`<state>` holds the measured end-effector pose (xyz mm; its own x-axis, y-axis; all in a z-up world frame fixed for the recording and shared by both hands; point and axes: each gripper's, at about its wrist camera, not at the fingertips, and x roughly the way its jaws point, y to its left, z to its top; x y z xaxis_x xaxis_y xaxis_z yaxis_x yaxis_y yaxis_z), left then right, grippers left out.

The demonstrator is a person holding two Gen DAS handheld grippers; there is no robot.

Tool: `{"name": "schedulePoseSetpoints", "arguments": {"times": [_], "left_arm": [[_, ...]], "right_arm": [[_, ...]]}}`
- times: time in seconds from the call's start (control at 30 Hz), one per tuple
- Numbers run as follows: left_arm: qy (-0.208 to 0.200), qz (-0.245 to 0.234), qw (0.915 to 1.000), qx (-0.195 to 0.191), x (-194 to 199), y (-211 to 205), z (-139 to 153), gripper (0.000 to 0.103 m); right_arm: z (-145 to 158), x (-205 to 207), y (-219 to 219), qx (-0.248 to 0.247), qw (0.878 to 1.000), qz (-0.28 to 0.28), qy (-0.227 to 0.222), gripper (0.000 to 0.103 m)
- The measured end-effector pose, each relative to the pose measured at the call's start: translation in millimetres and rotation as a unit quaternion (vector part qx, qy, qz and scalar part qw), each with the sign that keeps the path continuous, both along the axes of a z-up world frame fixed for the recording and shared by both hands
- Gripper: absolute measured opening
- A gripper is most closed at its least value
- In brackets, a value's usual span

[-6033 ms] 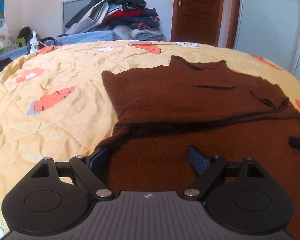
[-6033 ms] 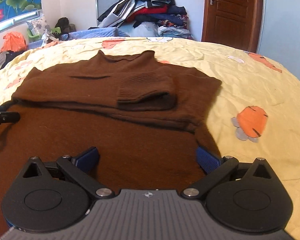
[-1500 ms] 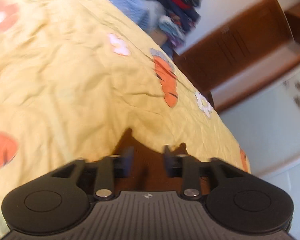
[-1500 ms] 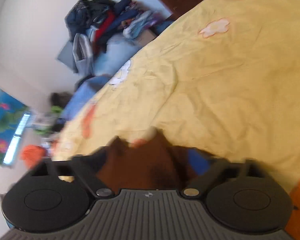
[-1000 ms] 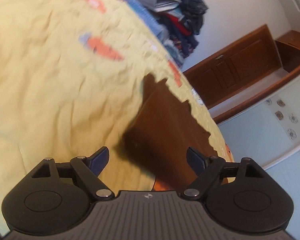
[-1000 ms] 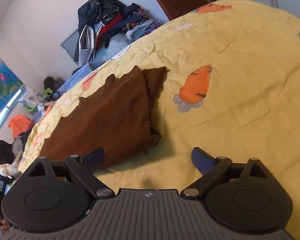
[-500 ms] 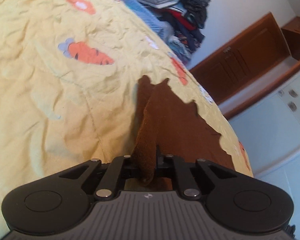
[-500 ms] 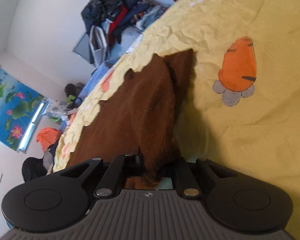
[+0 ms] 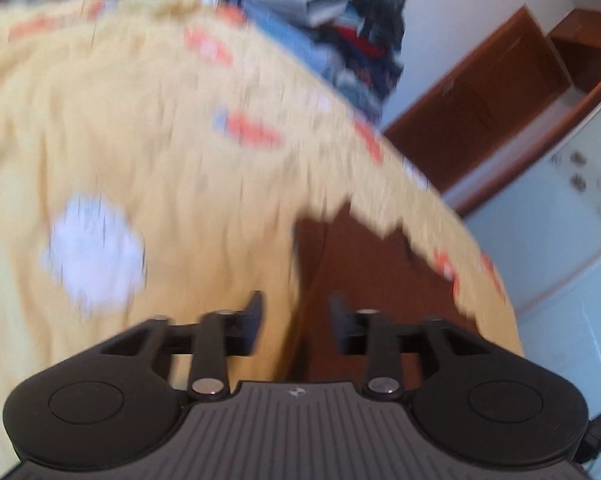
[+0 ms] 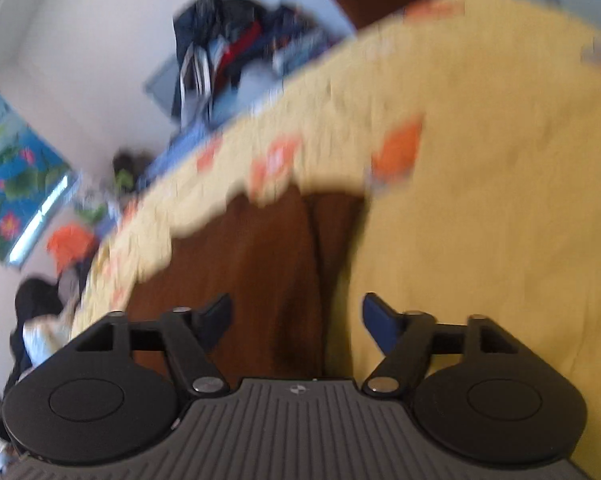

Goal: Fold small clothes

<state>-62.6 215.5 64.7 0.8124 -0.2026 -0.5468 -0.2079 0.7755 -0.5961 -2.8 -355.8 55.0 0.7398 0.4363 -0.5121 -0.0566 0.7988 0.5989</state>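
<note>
Brown sweater (image 9: 372,276): laid folded on the yellow carrot-print bedspread (image 9: 148,152), ahead of both grippers; blurred in both views.
Left gripper (image 9: 295,320): jaws parted, just opened; nothing gripped, sweater edge seen beyond the gap.
Right gripper (image 10: 296,320): jaws spread wide, just opened; nothing pressed, sweater seen below.
Clothes pile (image 10: 236,48): heaped beyond the bed.
</note>
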Motion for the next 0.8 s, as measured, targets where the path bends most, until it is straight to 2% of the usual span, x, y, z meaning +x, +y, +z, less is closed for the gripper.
{"name": "schedulePoseSetpoints", "arguments": {"times": [0.07, 0.17, 0.27, 0.33, 0.37, 0.4, 0.43, 0.47, 0.5, 0.57, 0.7, 0.8], "left_arm": [[-0.026, 0.004, 0.9984, 0.050, 28, -7, 19, 0.095], [-0.007, -0.022, 0.9931, 0.115, 93, -31, 22, 0.094], [0.038, -0.042, 0.9873, 0.148, 156, -55, 5, 0.094], [0.058, -0.069, 0.9826, 0.163, 185, -71, -6, 0.092], [0.064, -0.077, 0.9802, 0.171, 194, -79, -12, 0.088], [0.076, -0.083, 0.9779, 0.176, 203, -84, -18, 0.079], [0.088, -0.096, 0.9753, 0.179, 208, -89, -26, 0.065], [0.077, -0.100, 0.9722, 0.197, 208, -94, -27, 0.042], [0.065, -0.108, 0.9685, 0.215, 208, -99, -27, 0.008], [0.052, -0.105, 0.9691, 0.217, 206, -103, -23, 0.005], [-0.004, -0.079, 0.9736, 0.214, 200, -97, 3, 0.005], [-0.003, -0.063, 0.9693, 0.238, 215, -98, 1, 0.005]], "right_arm": [[15, 31, 3, -0.011, 1.000, 0.016, -0.018, 0.078], [17, 88, 26, -0.063, 0.997, 0.045, -0.013, 0.077], [4, 144, 53, -0.108, 0.992, 0.071, 0.012, 0.068], [-9, 167, 66, -0.147, 0.985, 0.077, 0.036, 0.062], [-15, 176, 71, -0.164, 0.982, 0.078, 0.050, 0.060], [-23, 176, 74, -0.173, 0.980, 0.085, 0.052, 0.057], [-24, 175, 79, -0.186, 0.977, 0.095, 0.034, 0.035], [-26, 174, 82, -0.192, 0.975, 0.109, 0.032, 0.020], [-25, 171, 82, -0.185, 0.975, 0.118, 0.031, 0.017], [-17, 164, 80, -0.183, 0.976, 0.117, 0.005, 0.016], [10, 154, 62, -0.130, 0.986, 0.099, -0.041, 0.015], [5, 167, 60, -0.148, 0.985, 0.080, -0.035, 0.015]]}}
